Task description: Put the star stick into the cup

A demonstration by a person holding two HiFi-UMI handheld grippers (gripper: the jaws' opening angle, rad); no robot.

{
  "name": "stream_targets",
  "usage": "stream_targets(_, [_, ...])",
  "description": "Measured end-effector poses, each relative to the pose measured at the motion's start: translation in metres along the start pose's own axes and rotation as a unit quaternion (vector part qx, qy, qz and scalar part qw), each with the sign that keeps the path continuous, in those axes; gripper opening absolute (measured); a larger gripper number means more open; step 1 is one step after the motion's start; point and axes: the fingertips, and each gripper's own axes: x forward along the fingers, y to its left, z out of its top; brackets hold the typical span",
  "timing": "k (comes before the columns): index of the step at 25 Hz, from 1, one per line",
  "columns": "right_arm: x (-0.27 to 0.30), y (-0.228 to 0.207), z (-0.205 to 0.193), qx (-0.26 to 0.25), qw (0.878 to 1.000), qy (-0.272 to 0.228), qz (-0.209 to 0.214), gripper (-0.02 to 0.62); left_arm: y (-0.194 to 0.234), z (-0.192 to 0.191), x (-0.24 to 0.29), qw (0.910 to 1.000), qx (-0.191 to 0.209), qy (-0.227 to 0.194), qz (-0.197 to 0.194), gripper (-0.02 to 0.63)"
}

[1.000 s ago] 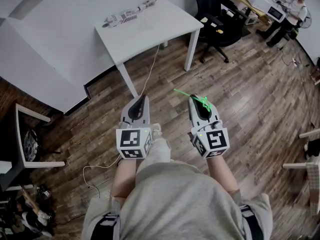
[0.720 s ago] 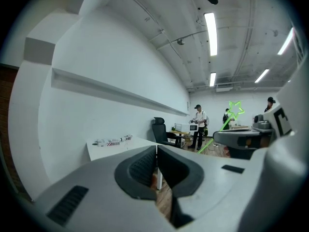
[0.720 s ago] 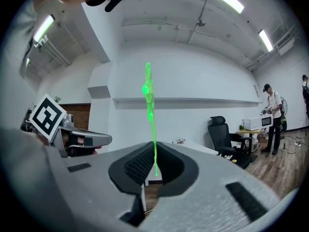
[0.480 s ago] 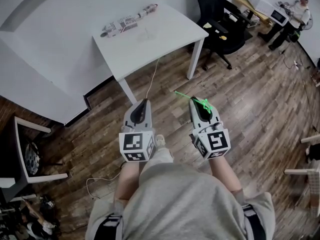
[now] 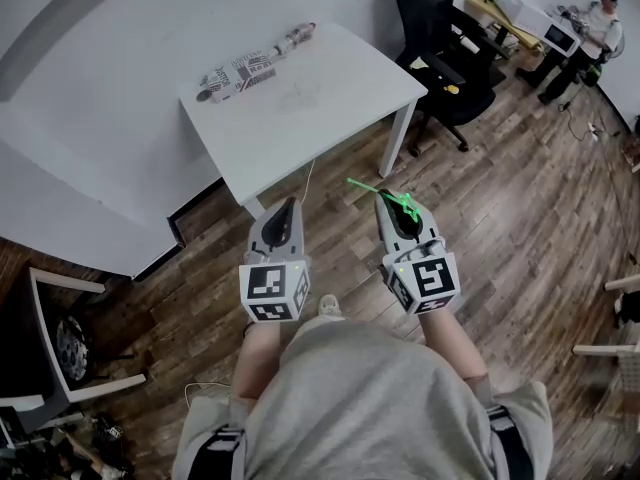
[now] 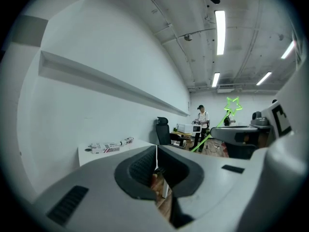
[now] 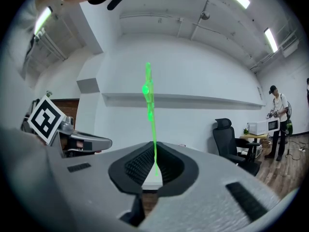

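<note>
A white table (image 5: 335, 93) stands on a brown wooden floor (image 5: 520, 228), close to the white wall. Near its far edge lies a long printed packet (image 5: 240, 71), with a small tube-shaped thing (image 5: 297, 36) just beside it. A black office chair (image 5: 435, 28) stands on the floor near the table's right side. A thin white cord (image 5: 303, 180) hangs below the table.

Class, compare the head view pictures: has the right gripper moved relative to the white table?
Yes. The right gripper, shut on the star stick, has moved toward the white table: the strip of floor between it and the table's near leg has shrunk.
</note>
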Motion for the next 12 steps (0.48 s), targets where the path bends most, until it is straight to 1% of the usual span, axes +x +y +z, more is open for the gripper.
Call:
stream_targets(7, [0.068,-0.017,-0.001,0.003,1.0,-0.001,-0.012,0.015,0.041,0.005,0.06,0.9999,0.004,0.007,-0.01,0.008])
stream_targets(12, [0.107,-0.027,-0.004,0.003,1.0,-0.002,-0.02,0.015,0.065,0.005,0.091,0.9998,0.003,0.011,-0.017,0.008])
